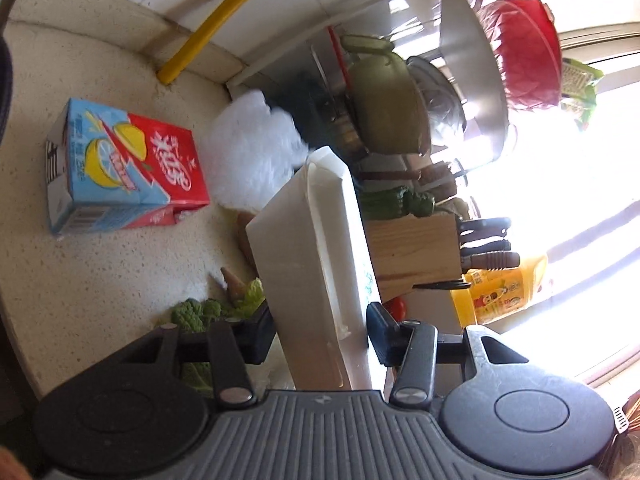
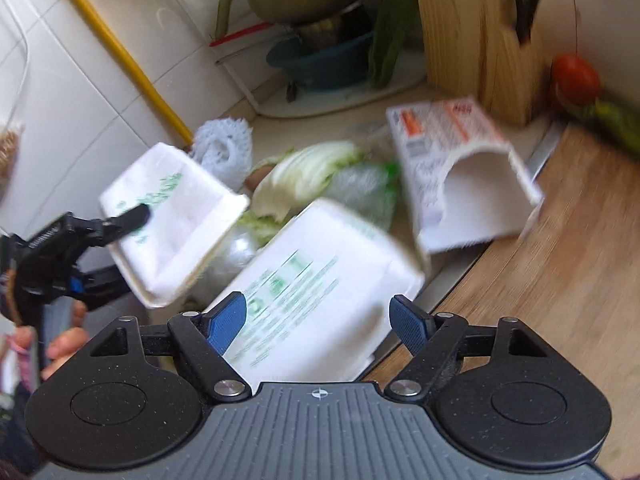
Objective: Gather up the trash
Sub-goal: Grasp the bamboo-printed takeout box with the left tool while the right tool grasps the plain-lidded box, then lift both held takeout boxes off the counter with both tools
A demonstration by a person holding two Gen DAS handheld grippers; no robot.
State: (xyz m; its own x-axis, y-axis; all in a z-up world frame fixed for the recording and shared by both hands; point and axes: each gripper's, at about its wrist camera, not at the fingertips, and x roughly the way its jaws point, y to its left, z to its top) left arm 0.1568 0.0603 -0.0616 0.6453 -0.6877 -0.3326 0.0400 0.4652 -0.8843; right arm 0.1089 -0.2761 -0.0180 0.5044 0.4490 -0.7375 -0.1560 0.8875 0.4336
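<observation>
My left gripper [image 1: 320, 336] is shut on a plain white carton [image 1: 316, 272], held upright above the counter. The right wrist view shows that gripper [image 2: 120, 248] at the left, clamping the same carton [image 2: 172, 220], which has green print. My right gripper [image 2: 318, 322] is open, its blue pads [image 2: 228, 320] straddling a second white carton with green print [image 2: 320, 280] lying below them. A torn white carton with orange print [image 2: 460, 168] lies behind it. A red and blue juice box [image 1: 120, 168] lies flat on the speckled counter [image 1: 100, 280].
Cabbage leaves [image 2: 304, 176], a white foam net [image 2: 224, 148] and green scraps [image 1: 200, 312] lie on the counter. A wooden knife block [image 2: 472, 32], a tomato [image 2: 576, 76] and a wooden cutting board [image 2: 560, 260] are at the right. Bowls and pots crowd the back corner.
</observation>
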